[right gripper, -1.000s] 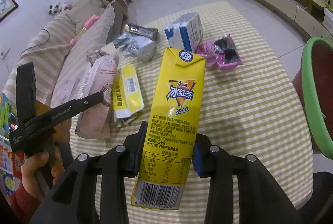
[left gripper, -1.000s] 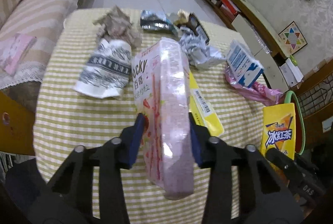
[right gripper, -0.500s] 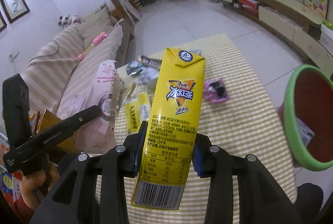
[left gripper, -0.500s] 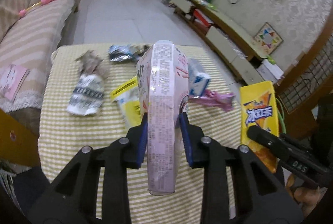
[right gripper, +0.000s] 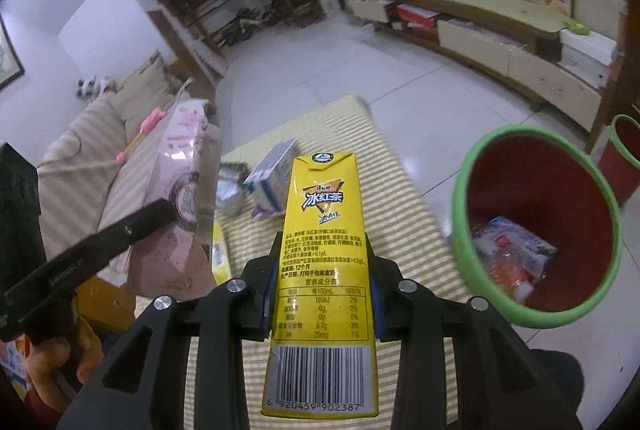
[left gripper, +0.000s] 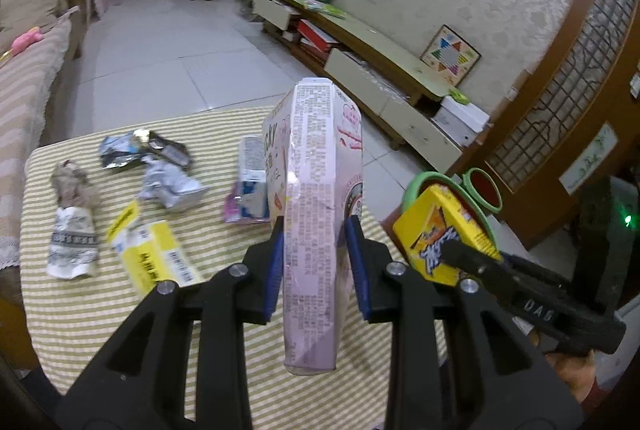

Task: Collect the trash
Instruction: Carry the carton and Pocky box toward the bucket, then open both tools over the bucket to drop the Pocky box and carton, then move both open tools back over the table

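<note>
Striped counter (left gripper: 80,310) below, each hand-held gripper pinches one carton clear of it: left hand-held gripper (left gripper: 315,262) a pink box (left gripper: 312,230), right hand-held gripper (right gripper: 322,288) a yellow carton (right gripper: 322,250), bin (right gripper: 536,226) just right, likely for dropping.

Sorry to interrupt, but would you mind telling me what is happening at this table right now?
A person is clearing trash off a striped table with tongs in each hand. The left tongs are clamped on a pink snack box, and the right tongs grip a yellow iced-tea carton. Both items are held above the table, near a green-rimmed red bin that already holds some wrappers. Several wrappers and a blue-and-white carton remain on the table.
</note>
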The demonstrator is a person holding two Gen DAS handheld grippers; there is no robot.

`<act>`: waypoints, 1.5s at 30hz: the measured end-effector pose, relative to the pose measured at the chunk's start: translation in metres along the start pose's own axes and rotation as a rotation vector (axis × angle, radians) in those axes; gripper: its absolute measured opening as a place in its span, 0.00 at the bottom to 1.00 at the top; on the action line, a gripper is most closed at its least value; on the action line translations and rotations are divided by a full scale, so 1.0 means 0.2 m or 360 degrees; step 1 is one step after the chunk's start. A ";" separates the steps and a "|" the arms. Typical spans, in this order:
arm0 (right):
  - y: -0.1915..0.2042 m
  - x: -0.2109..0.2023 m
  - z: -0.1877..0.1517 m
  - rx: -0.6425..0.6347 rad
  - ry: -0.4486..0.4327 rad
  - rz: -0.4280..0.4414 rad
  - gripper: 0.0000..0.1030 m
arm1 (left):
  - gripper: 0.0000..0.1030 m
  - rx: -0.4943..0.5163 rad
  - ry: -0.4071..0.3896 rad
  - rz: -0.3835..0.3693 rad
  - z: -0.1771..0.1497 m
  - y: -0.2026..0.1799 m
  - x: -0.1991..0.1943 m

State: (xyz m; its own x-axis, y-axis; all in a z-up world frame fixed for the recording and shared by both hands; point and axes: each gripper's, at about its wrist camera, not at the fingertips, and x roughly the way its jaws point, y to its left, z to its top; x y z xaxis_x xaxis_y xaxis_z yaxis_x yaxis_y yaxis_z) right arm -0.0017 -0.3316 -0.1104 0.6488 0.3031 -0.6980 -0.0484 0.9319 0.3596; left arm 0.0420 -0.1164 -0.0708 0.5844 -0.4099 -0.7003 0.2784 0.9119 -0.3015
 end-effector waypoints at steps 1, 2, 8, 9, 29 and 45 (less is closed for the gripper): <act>-0.03 -0.02 0.01 0.0020 -0.0022 -0.0016 0.32 | 0.28 0.0014 0.0007 -0.0012 0.00 -0.02 0.01; -0.05 -0.04 0.02 0.0034 -0.0031 -0.0032 0.32 | 0.28 0.0029 0.0016 -0.0023 0.00 -0.05 0.03; -0.26 -0.12 0.07 0.0139 -0.0112 -0.0153 0.32 | 0.28 0.0135 0.0081 -0.0109 0.00 -0.22 0.14; -0.31 -0.13 0.07 0.0164 -0.0128 -0.0179 0.32 | 0.28 0.0148 0.0095 -0.0123 0.00 -0.25 0.16; -0.91 -0.22 0.11 0.0480 -0.0235 -0.0480 0.52 | 0.52 0.0480 0.0341 -0.0369 0.07 -0.87 0.68; -0.53 -0.18 0.05 0.0238 -0.0148 -0.0362 0.58 | 0.67 0.0102 0.0175 0.0021 -0.05 -0.12 0.24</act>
State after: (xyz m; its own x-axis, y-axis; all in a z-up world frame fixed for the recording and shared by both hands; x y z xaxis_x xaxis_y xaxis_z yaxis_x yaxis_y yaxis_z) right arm -0.0125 -0.4432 -0.1174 0.6974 0.0633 -0.7139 0.2147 0.9319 0.2924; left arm 0.0558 -0.1572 -0.1048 0.5020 -0.3902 -0.7718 0.3214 0.9127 -0.2523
